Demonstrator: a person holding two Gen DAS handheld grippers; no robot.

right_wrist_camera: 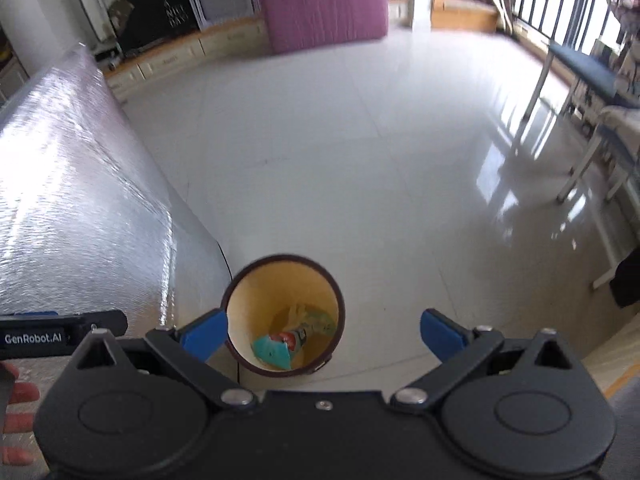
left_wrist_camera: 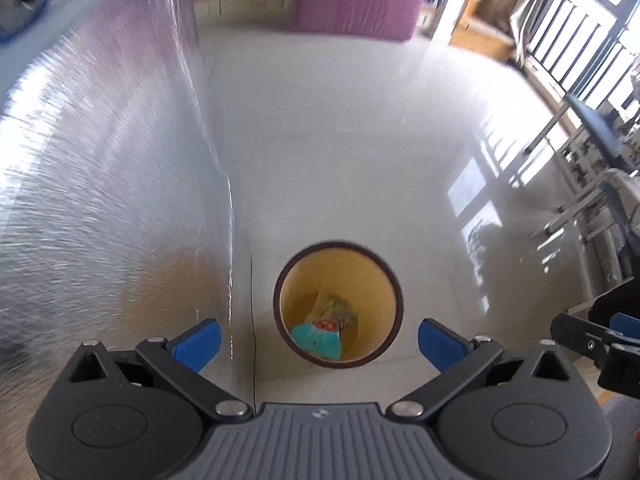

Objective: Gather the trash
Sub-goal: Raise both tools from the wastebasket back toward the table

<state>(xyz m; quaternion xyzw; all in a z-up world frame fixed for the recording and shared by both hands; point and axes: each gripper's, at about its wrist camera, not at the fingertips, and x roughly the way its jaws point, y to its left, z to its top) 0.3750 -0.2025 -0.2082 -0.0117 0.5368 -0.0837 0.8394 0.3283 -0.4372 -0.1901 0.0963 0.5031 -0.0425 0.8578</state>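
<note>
A round bin [left_wrist_camera: 394, 280] with a dark rim and yellow inside stands on the white tiled floor below both grippers. In its bottom lie a teal snack wrapper [left_wrist_camera: 318, 340] and a pale green-printed wrapper [left_wrist_camera: 338, 310]. My left gripper [left_wrist_camera: 320, 338] hangs open right above the bin, blue pads wide apart, nothing between them. In the right wrist view the same bin [right_wrist_camera: 240, 300] shows the teal wrapper [right_wrist_camera: 270, 350] inside. My right gripper [right_wrist_camera: 322, 334] is open and empty, its left pad over the bin's rim.
A silver foil-covered surface [left_wrist_camera: 100, 180] rises at the left, its edge next to the bin. A pink block [right_wrist_camera: 324, 0] stands at the far end of the floor. White metal-legged furniture [right_wrist_camera: 592, 168] and window railings line the right. A person's fingers [right_wrist_camera: 18, 420] show at lower left.
</note>
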